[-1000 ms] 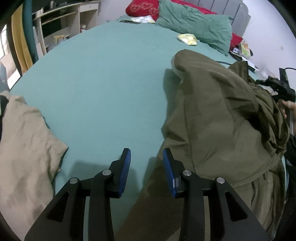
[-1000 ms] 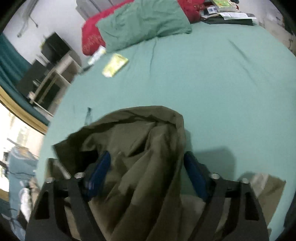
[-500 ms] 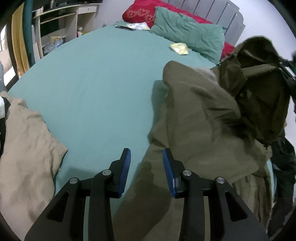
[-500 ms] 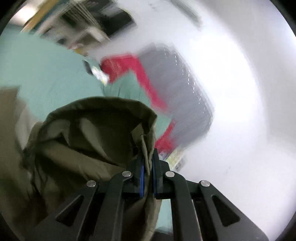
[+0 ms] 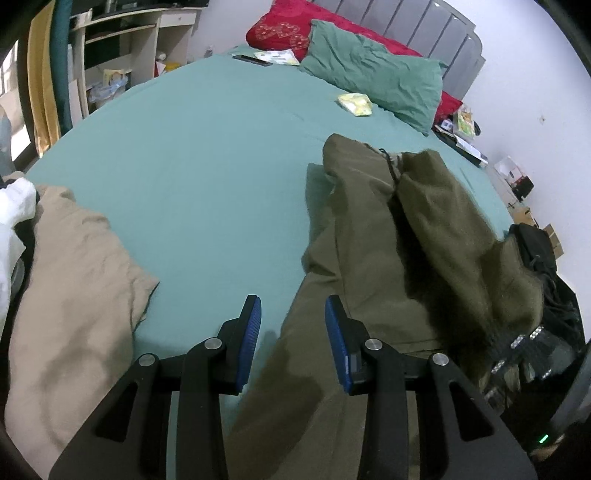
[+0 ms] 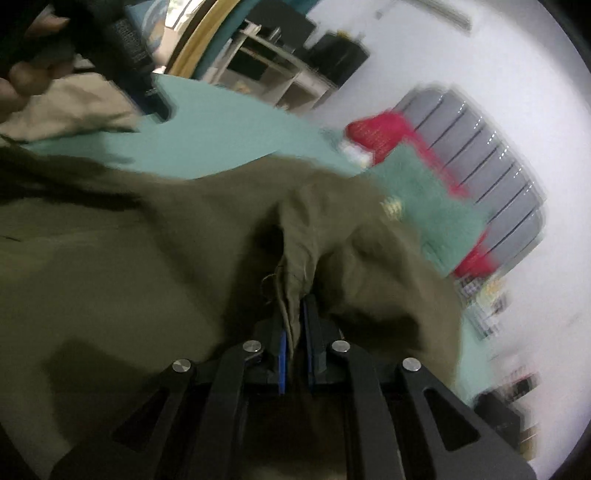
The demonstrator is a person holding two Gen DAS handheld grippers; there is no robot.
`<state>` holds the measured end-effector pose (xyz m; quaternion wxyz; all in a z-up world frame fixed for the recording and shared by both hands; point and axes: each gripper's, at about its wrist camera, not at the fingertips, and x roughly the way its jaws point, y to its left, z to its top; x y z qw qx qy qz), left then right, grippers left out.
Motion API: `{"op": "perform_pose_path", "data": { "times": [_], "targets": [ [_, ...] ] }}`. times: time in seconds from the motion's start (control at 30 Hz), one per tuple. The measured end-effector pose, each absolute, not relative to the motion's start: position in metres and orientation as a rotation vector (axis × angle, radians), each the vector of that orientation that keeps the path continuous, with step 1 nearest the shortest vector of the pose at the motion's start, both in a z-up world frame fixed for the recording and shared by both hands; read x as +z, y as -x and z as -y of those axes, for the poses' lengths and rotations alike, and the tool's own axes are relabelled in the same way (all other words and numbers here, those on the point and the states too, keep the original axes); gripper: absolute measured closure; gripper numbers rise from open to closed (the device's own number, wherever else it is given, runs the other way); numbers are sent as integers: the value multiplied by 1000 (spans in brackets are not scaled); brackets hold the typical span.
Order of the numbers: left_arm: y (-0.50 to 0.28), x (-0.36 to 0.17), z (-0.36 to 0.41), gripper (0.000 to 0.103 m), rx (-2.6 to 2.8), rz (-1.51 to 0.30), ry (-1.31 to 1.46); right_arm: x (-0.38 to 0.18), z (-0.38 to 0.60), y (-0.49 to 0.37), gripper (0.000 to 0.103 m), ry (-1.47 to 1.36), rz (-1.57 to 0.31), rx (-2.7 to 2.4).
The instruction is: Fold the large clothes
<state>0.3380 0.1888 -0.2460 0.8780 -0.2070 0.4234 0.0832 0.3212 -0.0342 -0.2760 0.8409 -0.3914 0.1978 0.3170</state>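
- The right gripper [image 6: 294, 332] has its jaws nearly together, opening a little at this moment, with a bunched fold of the olive-green garment [image 6: 147, 258] pinched between the blue pads.
- From that grip the cloth spreads left and right in thick folds (this view is blurred).
- The left gripper [image 5: 292, 325] has its jaws about half apart and they hold nothing; it hangs above the lower edge of the same garment [image 5: 373, 236], not touching it.
- The garment lies along the right side of the bed sheet [image 5: 207, 158], reaching toward the green pillow [image 5: 373, 74].
- A beige cloth [image 5: 70, 280] lies at the left, well apart from the garment.
- Behind the pillow are a red pillow [image 5: 280, 27] and a grey headboard [image 5: 424, 27].
- A small yellow packet [image 5: 355, 103] lies near the green pillow.
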Motion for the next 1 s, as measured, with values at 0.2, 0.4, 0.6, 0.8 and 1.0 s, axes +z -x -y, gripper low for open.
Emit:
{"op": "perform_pose_path", "data": {
  "times": [0.2,0.4,0.6,0.8,1.0],
  "targets": [
    [-335,-250,-198,65,169,-902,423,-287,53,-299,49,593,-592,733],
    [-340,-254,-200,65,164,-912,429,-227,81,-315,27,597,-426,624],
    [-345,-256,-195,65,158,-917,428,-245,62,-369,24,627,-679,779],
    [-352,-258,-184,65,163,-924,423,-250,56,-374,101,831,-588,628],
    [-353,-250,-171,65,162,-887,415,-201,64,-370,101,1226,-35,124]
  ]
}}
